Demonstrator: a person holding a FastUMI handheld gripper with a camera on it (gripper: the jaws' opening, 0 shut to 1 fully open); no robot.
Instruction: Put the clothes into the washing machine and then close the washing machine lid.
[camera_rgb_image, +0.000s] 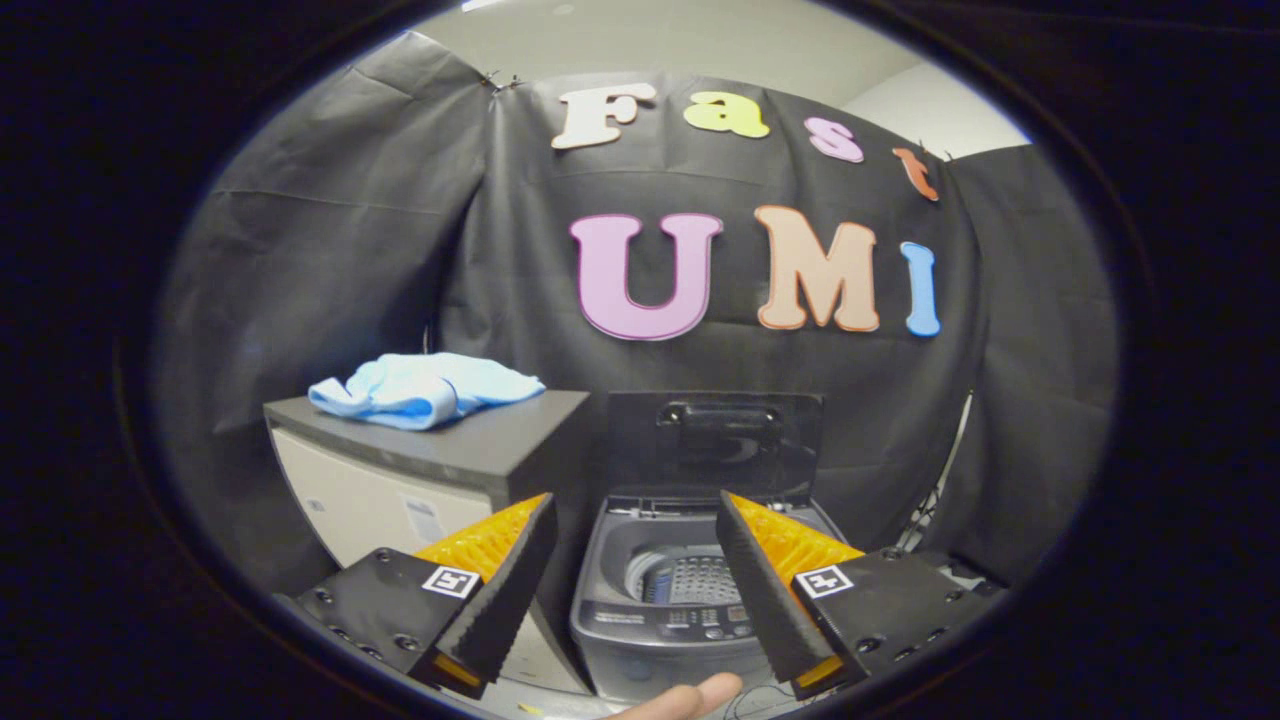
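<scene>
I see fingers (632, 575) spread, empty; crumpled light-blue cloth (425, 388) on dark counter (500, 440), grey top-load washing machine (660, 600) lid (715, 435) up; shallow pinch risks dropping it

walls: black cloth (330, 250) | ceiling: pale (650, 40) | furniture: dark-topped white cabinet (400, 490), beside wall

the gripper (635, 525) is held level, its fingers spread wide apart, a fingertip (690, 697) showing beneath.
</scene>
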